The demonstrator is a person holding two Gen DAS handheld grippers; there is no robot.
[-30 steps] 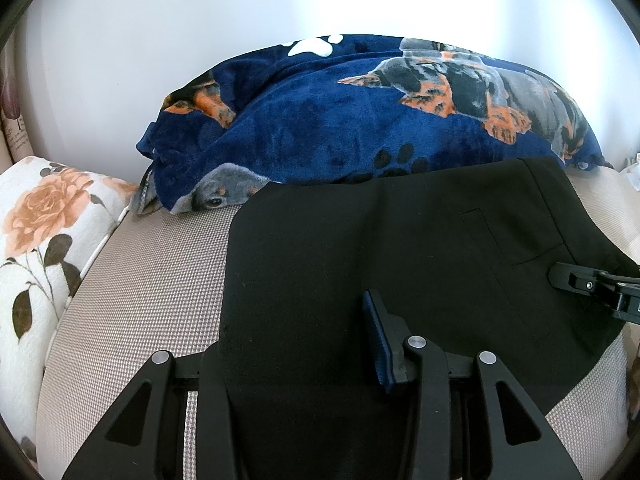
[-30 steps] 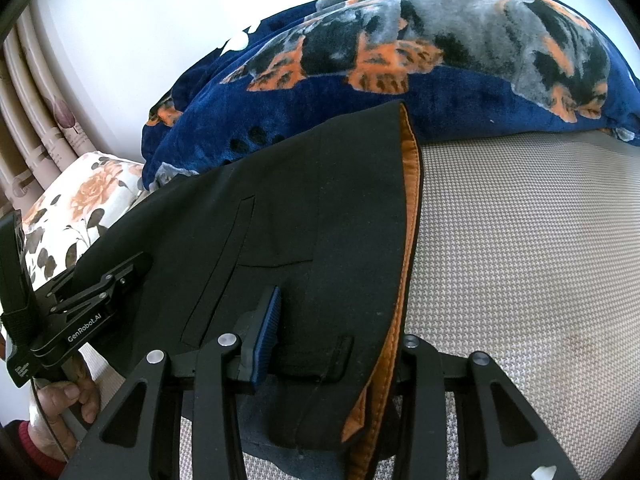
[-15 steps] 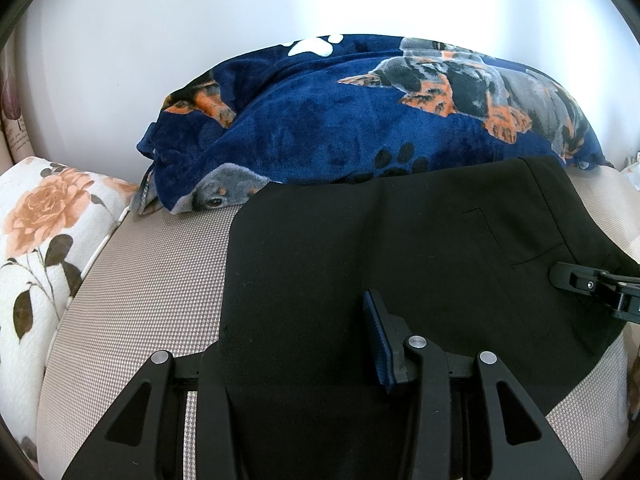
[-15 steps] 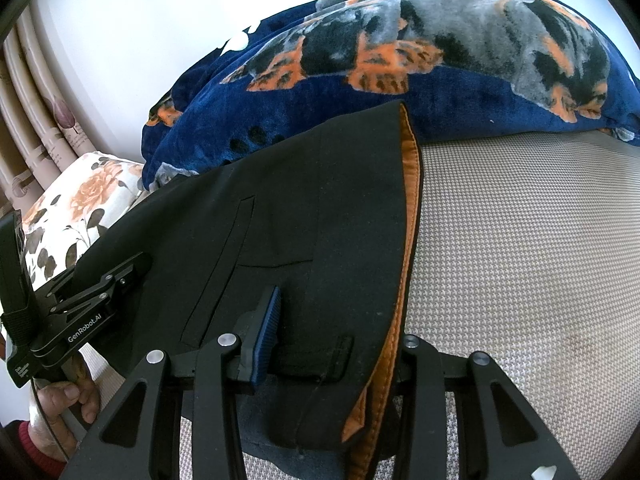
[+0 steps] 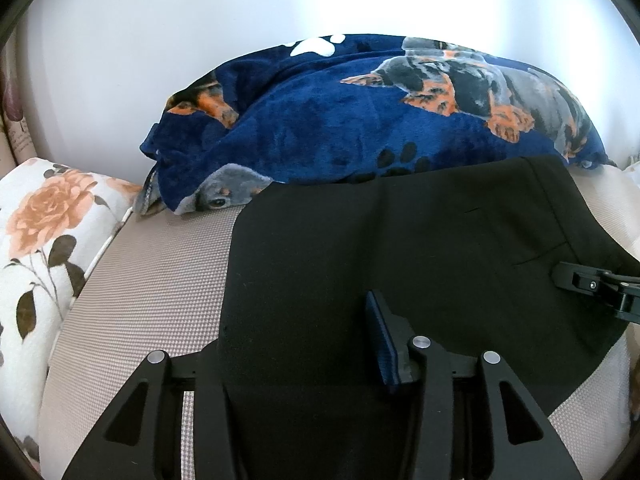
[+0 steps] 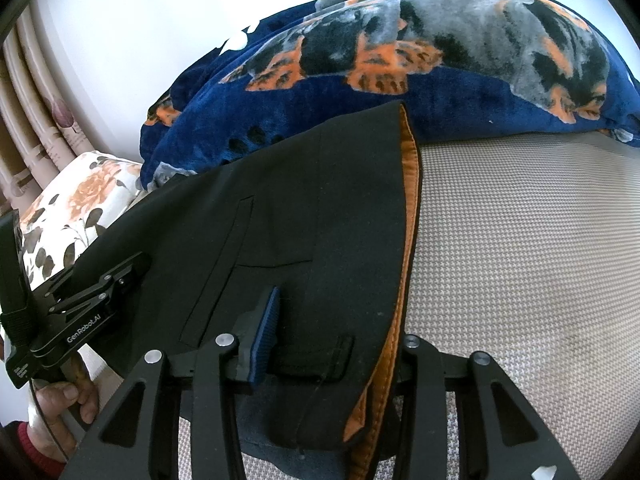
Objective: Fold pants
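Black pants (image 5: 420, 264) spread flat on a beige woven bed surface (image 5: 152, 280), both grippers at the near edge.

Left gripper (image 5: 296, 344) with jaws spread, cloth lying between them, one blue pad (image 5: 382, 344) showing, the other finger hidden under fabric. Right gripper (image 6: 332, 344) likewise spread wide around the waistband end, orange lining (image 6: 408, 216) exposed along the right edge. Whether either actually pinches the cloth: cannot tell. Far side touching a navy dog-print blanket (image 5: 360, 128); floral pillow (image 5: 44, 232) at far left.
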